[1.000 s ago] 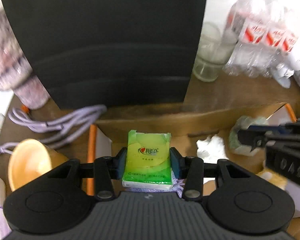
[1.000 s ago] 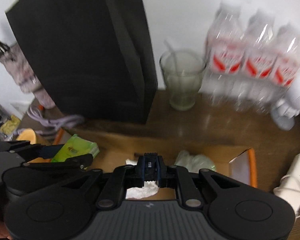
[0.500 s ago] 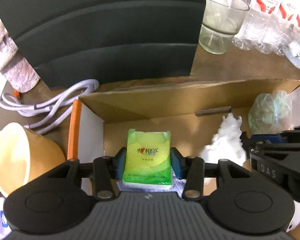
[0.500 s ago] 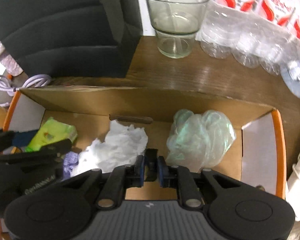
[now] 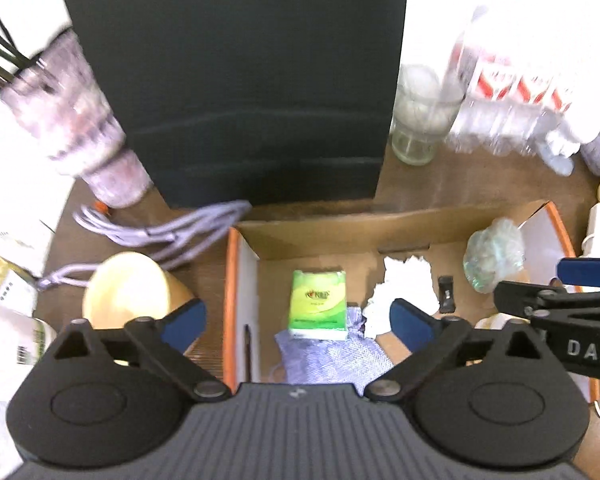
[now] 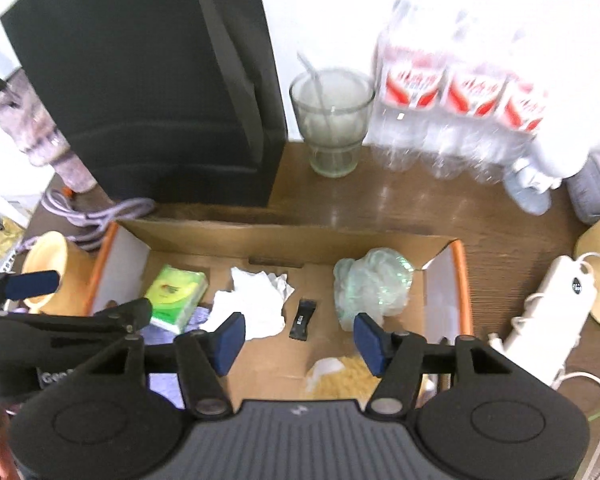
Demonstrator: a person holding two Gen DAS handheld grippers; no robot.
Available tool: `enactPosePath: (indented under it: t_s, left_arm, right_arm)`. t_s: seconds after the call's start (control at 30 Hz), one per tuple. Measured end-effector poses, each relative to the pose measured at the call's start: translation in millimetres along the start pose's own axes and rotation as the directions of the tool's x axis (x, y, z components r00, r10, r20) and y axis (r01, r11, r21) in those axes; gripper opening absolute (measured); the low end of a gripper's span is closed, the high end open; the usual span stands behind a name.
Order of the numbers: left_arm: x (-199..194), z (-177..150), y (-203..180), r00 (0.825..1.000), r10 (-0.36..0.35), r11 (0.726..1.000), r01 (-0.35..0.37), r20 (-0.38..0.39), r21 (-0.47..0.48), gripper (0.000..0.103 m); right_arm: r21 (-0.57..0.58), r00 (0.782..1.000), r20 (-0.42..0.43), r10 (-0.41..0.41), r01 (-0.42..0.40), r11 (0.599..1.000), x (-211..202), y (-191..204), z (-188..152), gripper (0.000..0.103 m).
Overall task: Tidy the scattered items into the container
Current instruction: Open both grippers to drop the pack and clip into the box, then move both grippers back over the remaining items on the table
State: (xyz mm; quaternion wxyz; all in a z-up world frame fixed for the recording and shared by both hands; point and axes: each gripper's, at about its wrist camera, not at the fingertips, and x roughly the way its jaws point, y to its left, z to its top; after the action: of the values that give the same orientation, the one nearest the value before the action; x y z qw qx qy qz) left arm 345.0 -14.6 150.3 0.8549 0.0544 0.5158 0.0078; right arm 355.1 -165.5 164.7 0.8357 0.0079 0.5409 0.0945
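An open cardboard box [image 5: 324,226] [image 6: 288,238] with orange edges sits on the wooden table. Inside lie a green tissue pack [image 5: 318,304] [image 6: 176,296], a crumpled white tissue [image 5: 406,286] [image 6: 254,300], a small black clip [image 5: 445,294] [image 6: 303,318], a clear plastic bag [image 5: 494,254] [image 6: 370,280], a purple cloth [image 5: 332,356] and a yellow item [image 6: 350,374]. My left gripper [image 5: 298,318] is open and empty above the tissue pack. My right gripper [image 6: 300,338] is open and empty above the black clip.
A black paper bag [image 5: 236,80] [image 6: 148,80] stands behind the box. A glass cup [image 6: 332,120], packed water bottles [image 6: 456,112], a purple cable [image 5: 160,232], a yellow paper cup [image 5: 126,296] [image 6: 48,264], a vase [image 5: 80,128] and a white charger [image 6: 548,300] surround the box.
Both grippers opened and lifted back from the box. The left let go of the tissue pack and the right let go of the black clip; both now lie in the box.
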Motion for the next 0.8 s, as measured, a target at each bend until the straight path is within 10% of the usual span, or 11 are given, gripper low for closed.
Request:
enactPosePath:
  t_s: [0.23,0.47,0.67,0.8]
  left_arm:
    - [-52.9,-12.8,8.8,0.996,0.005,1.0,-0.003,0.093,-0.022,0.103]
    - [-87.2,-53.6,14.4,0.952,0.02,0.997,0.002,0.306,-0.073,0.103]
    - [-98.4,-101.3,11.8,0.853,-0.003,0.997,0.045,0.522,-0.069,0.103]
    - [-95.5,-133.8,10.4,0.78,-0.021,0.993,0.088,0.625,-0.076,0.103]
  right_arm:
    - [-0.023,0.996,0.084,0.003,-0.001,1.0,-51.8,11.4,-12.3,0.071]
    - [-0.058,0.98,0.198,0.02,-0.008,0.998,-81.4,15.2,-42.6,0.083]
    - [-0.106,0.932,0.361,0.042,-0.003,0.994,-83.0,12.9,-85.2,0.083]
    - [-0.094,0.862,0.502,0.065,-0.02,0.995,-78.1,2.7,-121.1,0.084]
